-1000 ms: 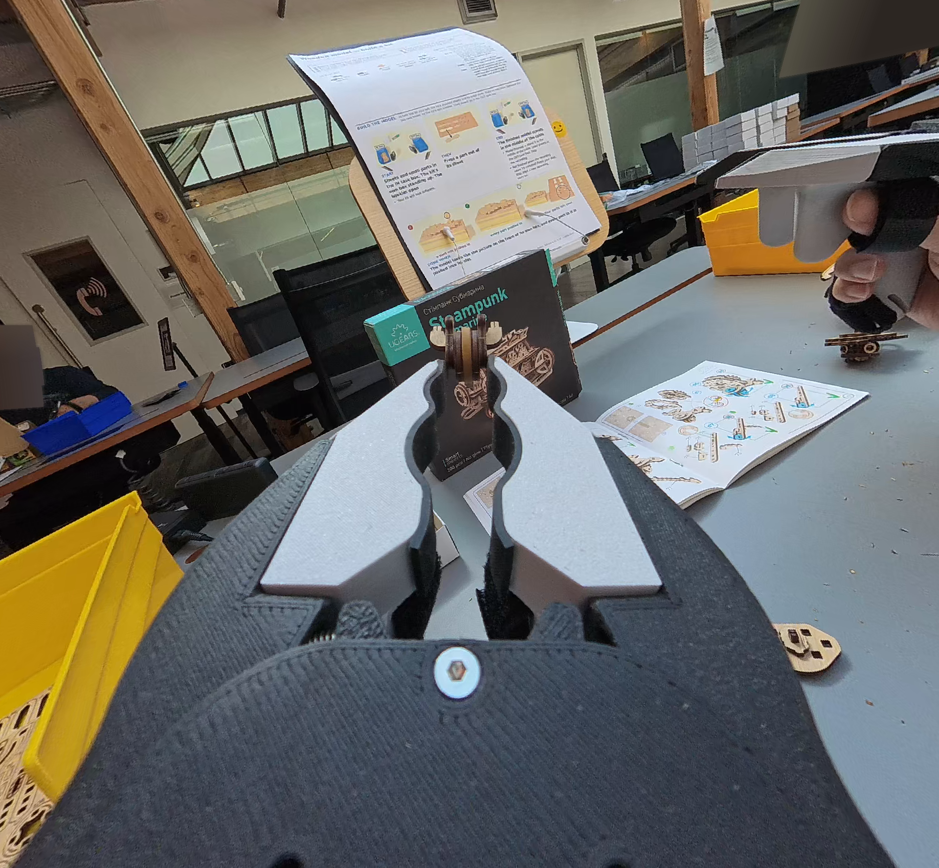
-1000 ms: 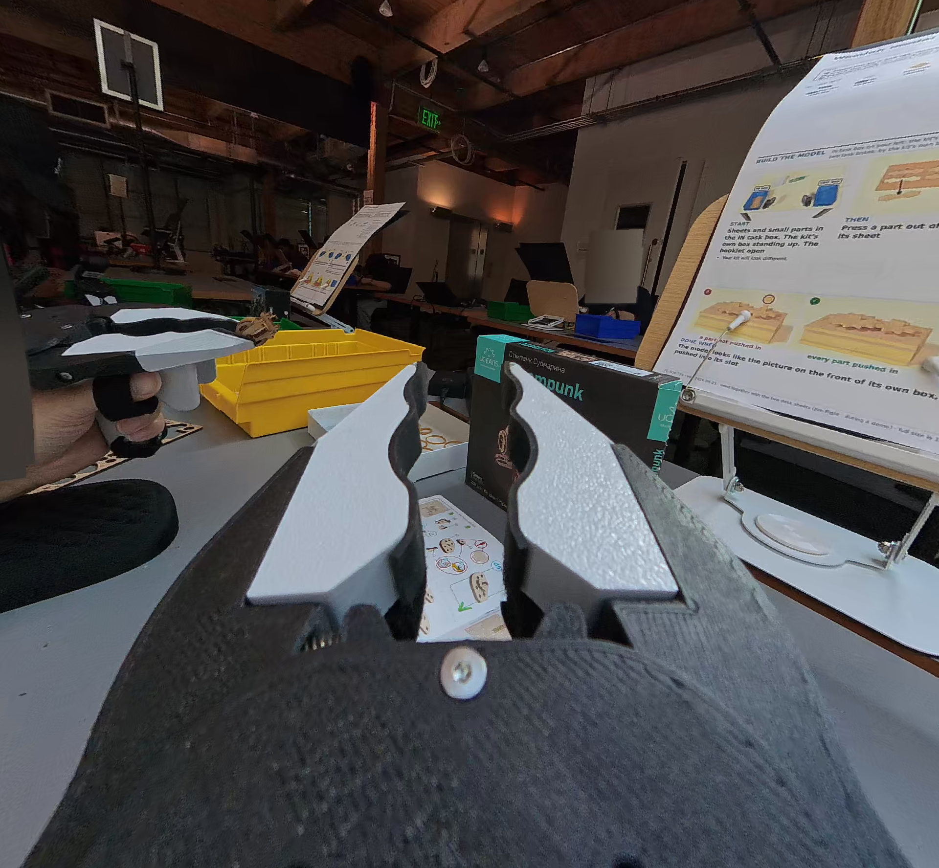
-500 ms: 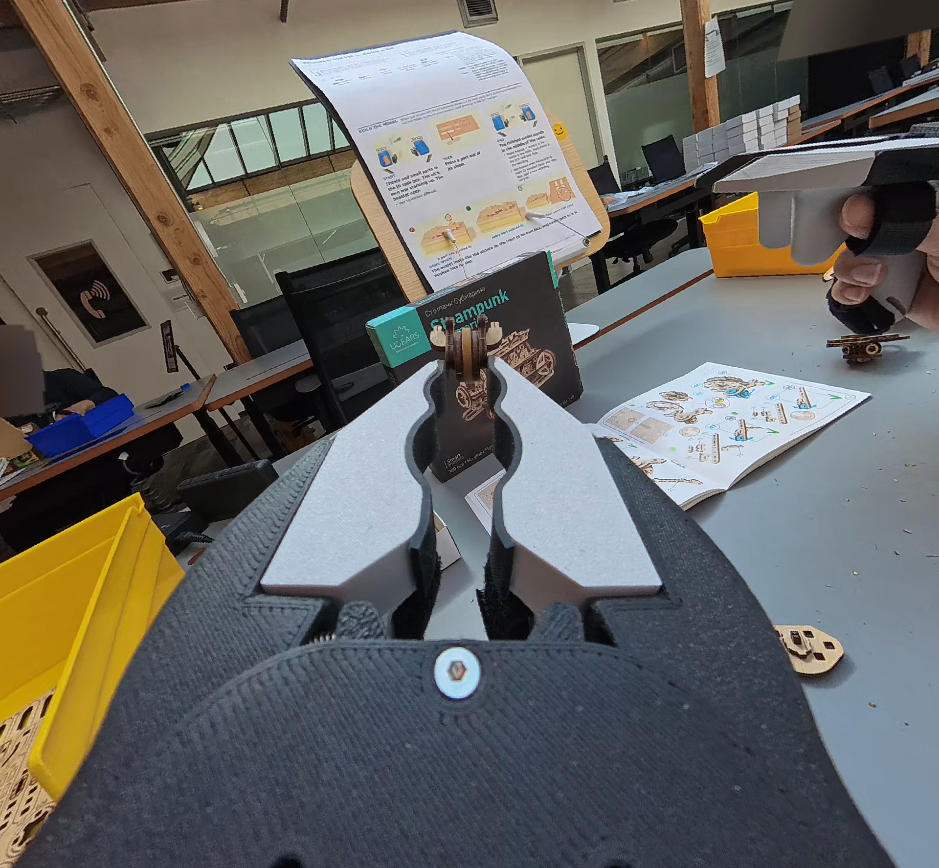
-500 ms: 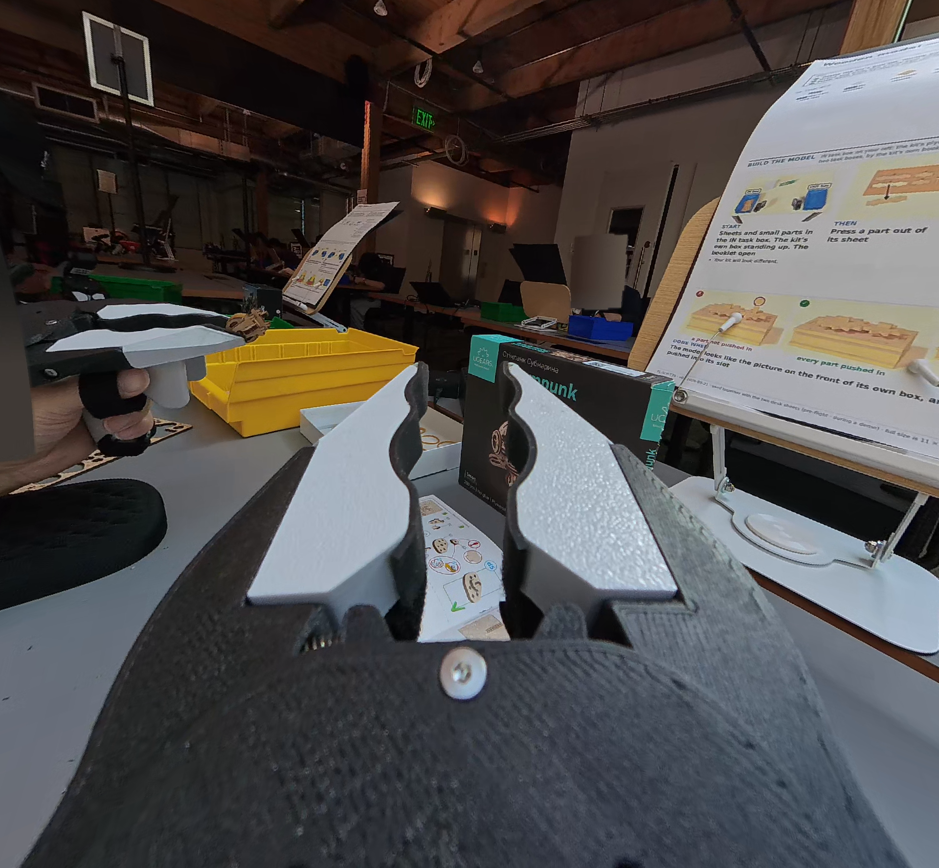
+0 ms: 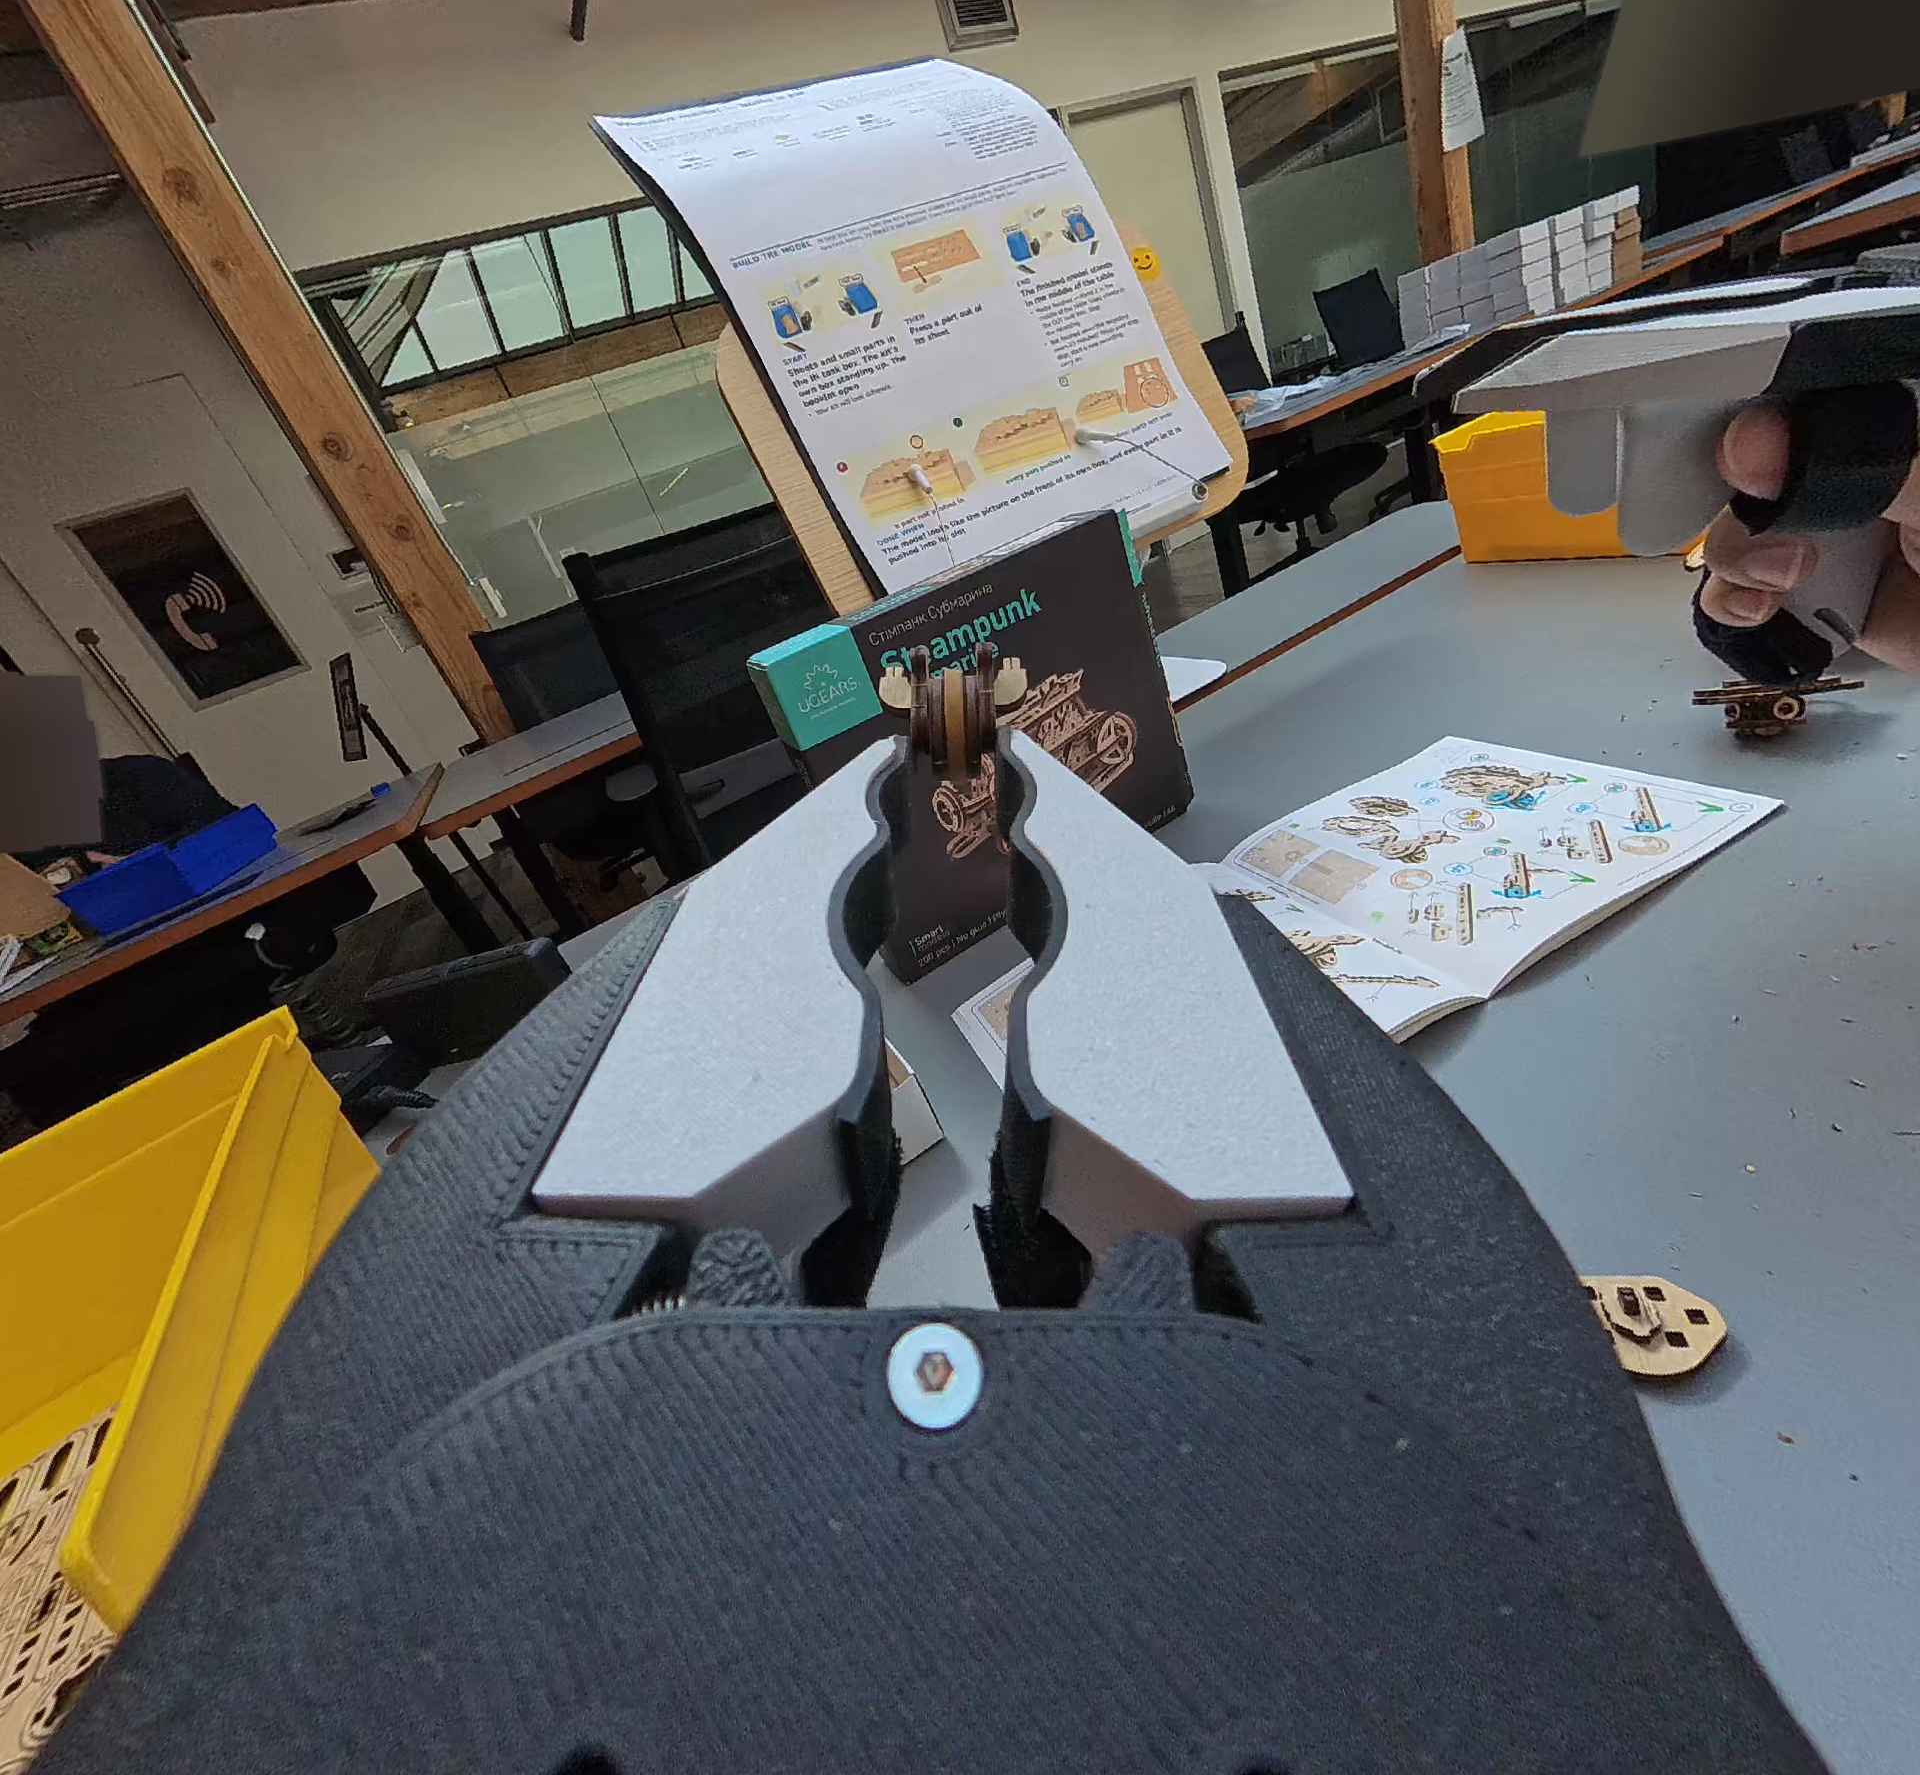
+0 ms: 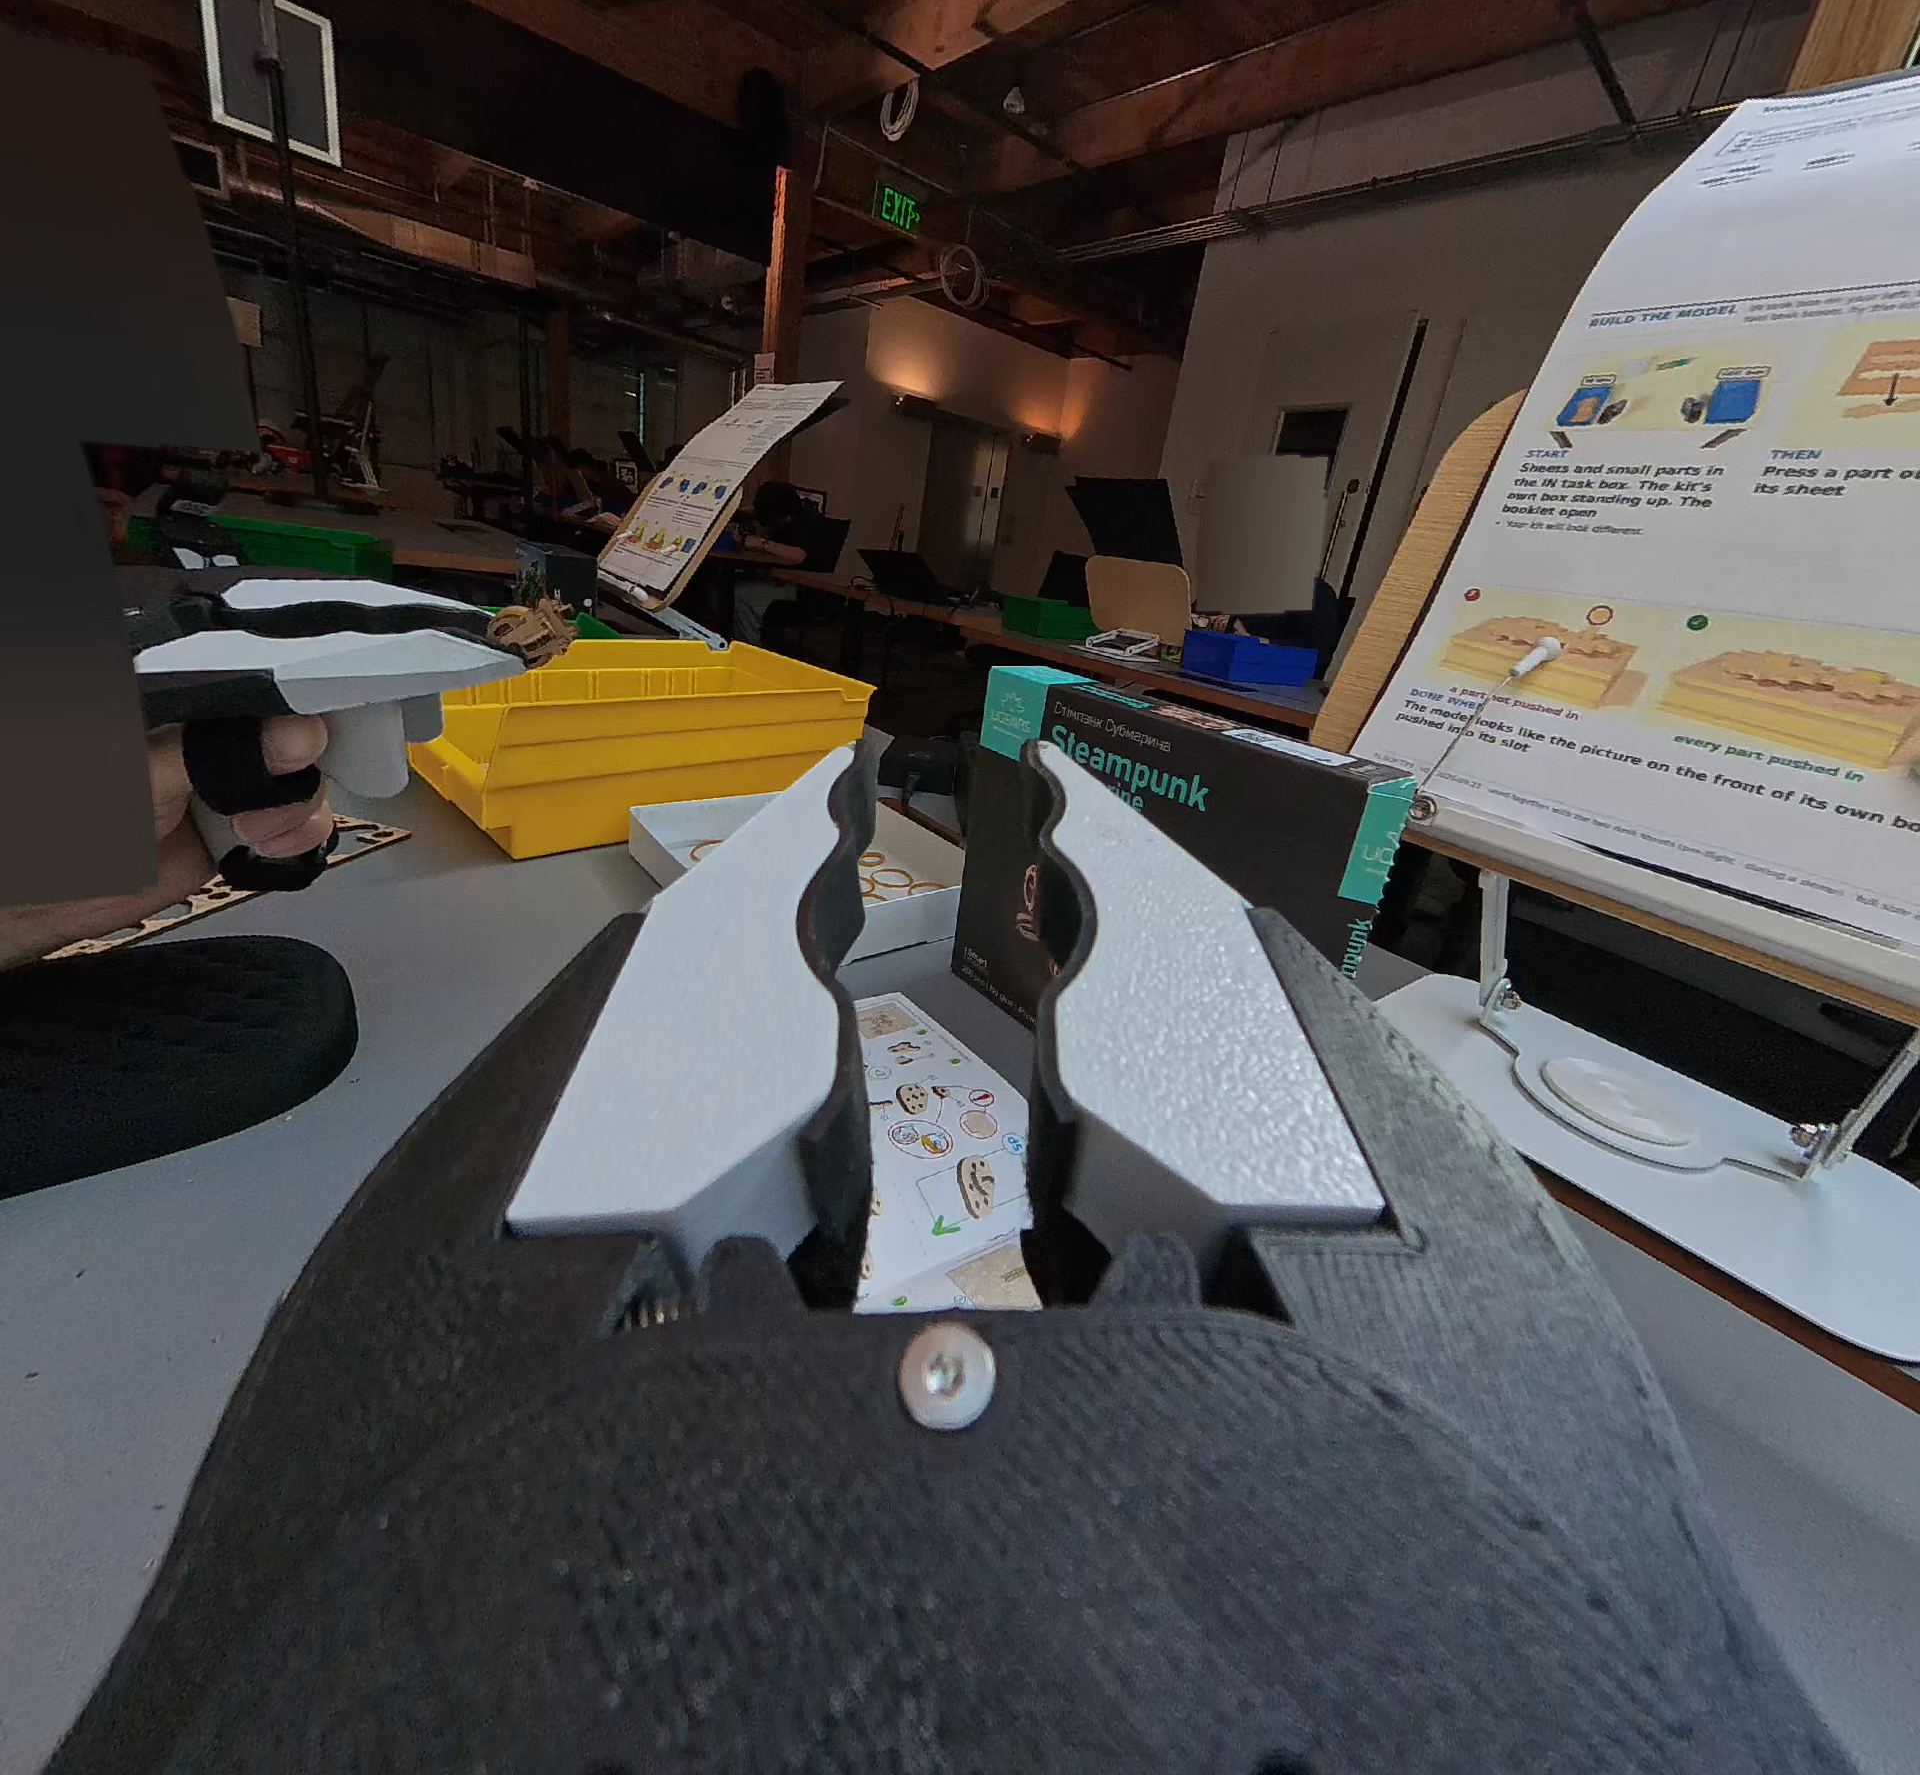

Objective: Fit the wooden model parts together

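Observation:
My left gripper point(image 5: 951, 749) is shut on a small wooden wheel-like assembly point(image 5: 948, 702) and holds it edge-on above the grey table point(image 5: 1662, 1154). The same gripper shows at the left of the right wrist view, with the wooden piece point(image 6: 532, 629) at its tips. My right gripper point(image 6: 945, 754) is open and empty, raised over the open instruction booklet point(image 6: 935, 1123). In the left wrist view a hand holds it at the far right point(image 5: 1496, 380). A small wooden sub-assembly point(image 5: 1766, 702) lies on the table under it. A flat wooden part point(image 5: 1657, 1320) lies near my left gripper.
The dark kit box point(image 5: 997, 738) stands behind the booklet point(image 5: 1475, 868). An instruction sheet on a stand point(image 5: 935, 312) rises behind it. Yellow bins sit at the left point(image 5: 135, 1258) and far right point(image 5: 1507, 489). A white tray point(image 6: 717, 832) and a punched wooden sheet point(image 6: 239, 878) lie on the table. About 20 centimeters separates my left fingertips from my right.
Both grippers have barely shifted. My right gripper's view has tilted slightly upward. The jaws are as before.

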{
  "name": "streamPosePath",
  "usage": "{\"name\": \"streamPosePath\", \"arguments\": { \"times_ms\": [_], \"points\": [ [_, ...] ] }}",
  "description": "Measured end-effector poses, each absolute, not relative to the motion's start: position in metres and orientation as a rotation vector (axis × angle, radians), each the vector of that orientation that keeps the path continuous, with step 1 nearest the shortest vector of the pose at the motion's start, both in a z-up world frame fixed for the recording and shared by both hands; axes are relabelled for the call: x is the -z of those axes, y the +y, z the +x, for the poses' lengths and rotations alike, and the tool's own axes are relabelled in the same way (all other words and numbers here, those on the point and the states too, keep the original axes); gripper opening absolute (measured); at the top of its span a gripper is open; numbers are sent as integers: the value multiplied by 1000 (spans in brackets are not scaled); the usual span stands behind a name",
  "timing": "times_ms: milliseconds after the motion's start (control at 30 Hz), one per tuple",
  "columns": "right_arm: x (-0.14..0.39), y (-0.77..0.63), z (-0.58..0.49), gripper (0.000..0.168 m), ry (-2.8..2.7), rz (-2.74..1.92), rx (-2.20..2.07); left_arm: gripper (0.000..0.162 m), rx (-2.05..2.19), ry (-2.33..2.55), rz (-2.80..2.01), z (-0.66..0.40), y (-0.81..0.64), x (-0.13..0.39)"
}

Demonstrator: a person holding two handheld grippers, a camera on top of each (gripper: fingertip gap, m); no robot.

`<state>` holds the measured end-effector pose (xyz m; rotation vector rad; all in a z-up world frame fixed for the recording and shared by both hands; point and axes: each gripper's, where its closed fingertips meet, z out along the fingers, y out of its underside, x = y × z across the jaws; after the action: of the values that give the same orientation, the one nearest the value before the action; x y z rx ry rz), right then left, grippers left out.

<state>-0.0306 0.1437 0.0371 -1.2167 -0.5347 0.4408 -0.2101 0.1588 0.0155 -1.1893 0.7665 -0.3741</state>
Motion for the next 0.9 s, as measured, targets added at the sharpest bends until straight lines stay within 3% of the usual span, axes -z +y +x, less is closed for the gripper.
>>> {"name": "streamPosePath", "arguments": {
  "times_ms": [567,900],
  "points": [
    [-29,144,-41,26,-596,-1243,-444,13,392,776,-1185,-209,157,-16],
    [2,137,-78,27,-801,-1338,-542,12,422,757,-1193,-211,158,-17]
  ]
}}
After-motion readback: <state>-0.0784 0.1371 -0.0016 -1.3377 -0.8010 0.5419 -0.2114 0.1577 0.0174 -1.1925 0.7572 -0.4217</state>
